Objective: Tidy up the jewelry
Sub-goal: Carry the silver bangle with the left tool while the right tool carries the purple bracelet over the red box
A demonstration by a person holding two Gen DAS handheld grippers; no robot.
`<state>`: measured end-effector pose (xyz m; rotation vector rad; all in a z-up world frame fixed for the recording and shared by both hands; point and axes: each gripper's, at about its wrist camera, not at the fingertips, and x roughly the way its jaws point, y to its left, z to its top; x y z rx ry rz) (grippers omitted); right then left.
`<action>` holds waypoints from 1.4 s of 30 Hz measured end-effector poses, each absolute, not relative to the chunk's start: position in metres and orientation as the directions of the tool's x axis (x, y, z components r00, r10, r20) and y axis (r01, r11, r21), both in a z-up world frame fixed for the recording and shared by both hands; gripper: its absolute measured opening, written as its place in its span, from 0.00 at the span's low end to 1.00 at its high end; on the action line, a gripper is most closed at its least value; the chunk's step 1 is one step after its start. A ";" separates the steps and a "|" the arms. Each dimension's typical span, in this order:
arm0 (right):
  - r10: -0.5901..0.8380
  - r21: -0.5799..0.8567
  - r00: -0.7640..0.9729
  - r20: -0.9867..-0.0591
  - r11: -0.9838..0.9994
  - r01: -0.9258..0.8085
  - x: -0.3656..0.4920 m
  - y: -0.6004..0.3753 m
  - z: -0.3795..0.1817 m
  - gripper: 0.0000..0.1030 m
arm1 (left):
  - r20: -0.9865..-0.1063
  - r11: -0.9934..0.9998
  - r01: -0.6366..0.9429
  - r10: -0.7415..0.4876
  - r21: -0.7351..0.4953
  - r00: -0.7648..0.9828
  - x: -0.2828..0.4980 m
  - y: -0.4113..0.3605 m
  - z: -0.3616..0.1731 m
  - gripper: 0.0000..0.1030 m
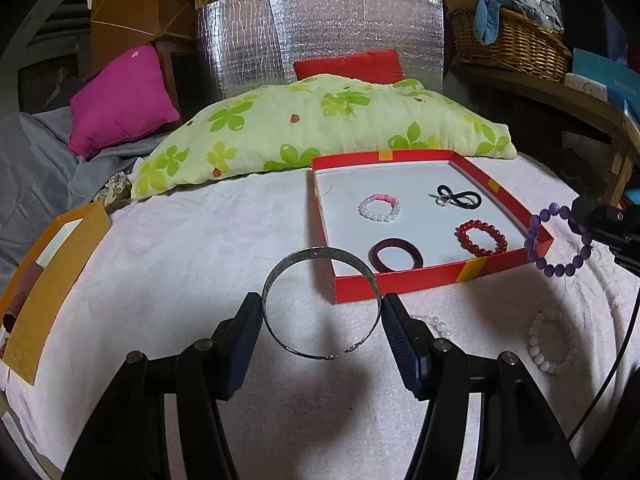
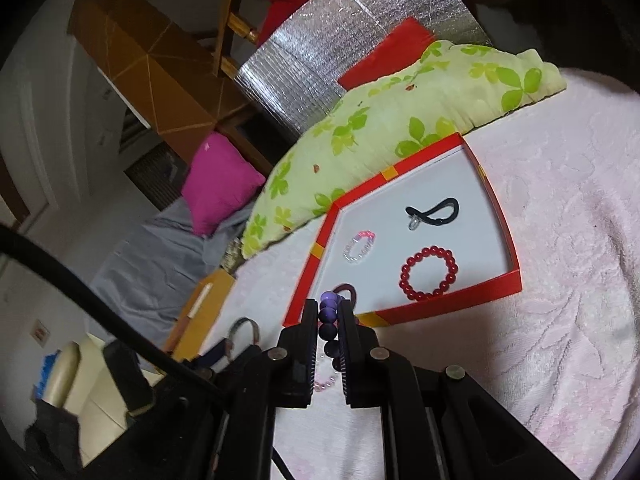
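Note:
My left gripper [image 1: 322,312] is shut on a silver cuff bangle [image 1: 320,258], held above the pink blanket just in front of the red tray [image 1: 400,286]. The tray holds a pink-white bead bracelet [image 1: 379,208], a black cord [image 1: 458,197], a red bead bracelet [image 1: 480,238] and a dark red band [image 1: 396,256]. My right gripper [image 2: 329,310] is shut on a purple bead bracelet [image 2: 329,322], held at the tray's near corner; the bracelet also shows in the left wrist view [image 1: 558,240]. The tray [image 2: 452,300] also appears in the right wrist view.
A white bead bracelet [image 1: 552,342] and a pale pink one [image 1: 436,326] lie on the blanket. A green leaf-print pillow [image 1: 320,128] lies behind the tray. An orange box [image 1: 48,284] sits at the left. A wicker basket [image 1: 512,40] stands at the back right.

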<state>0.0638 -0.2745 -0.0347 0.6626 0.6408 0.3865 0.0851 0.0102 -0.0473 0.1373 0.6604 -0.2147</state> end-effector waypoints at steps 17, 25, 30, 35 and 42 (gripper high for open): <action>0.478 0.720 0.792 -0.380 0.691 -0.072 0.090 -0.315 0.000 0.11 | -0.594 0.953 0.297 -0.273 -0.060 0.756 0.118 -0.012 0.004 0.61; 0.410 0.701 0.830 -0.380 0.713 -0.031 0.151 -0.332 0.023 0.11 | -0.558 0.934 0.345 -0.338 -0.098 0.758 0.155 -0.052 0.024 0.61; 0.418 0.712 0.817 -0.397 0.702 -0.013 0.192 -0.331 0.014 0.11 | -0.575 0.938 0.343 -0.311 -0.056 0.756 0.174 -0.071 0.011 0.61; 0.444 0.721 0.772 -0.455 0.692 0.026 0.227 -0.324 -0.011 0.11 | -0.595 0.936 0.351 -0.287 -0.008 0.751 0.183 -0.080 -0.006 0.61; 0.469 0.718 0.727 -0.502 0.695 0.048 0.246 -0.311 -0.037 0.11 | -0.630 0.938 0.347 -0.269 0.001 0.728 0.202 -0.077 -0.026 0.61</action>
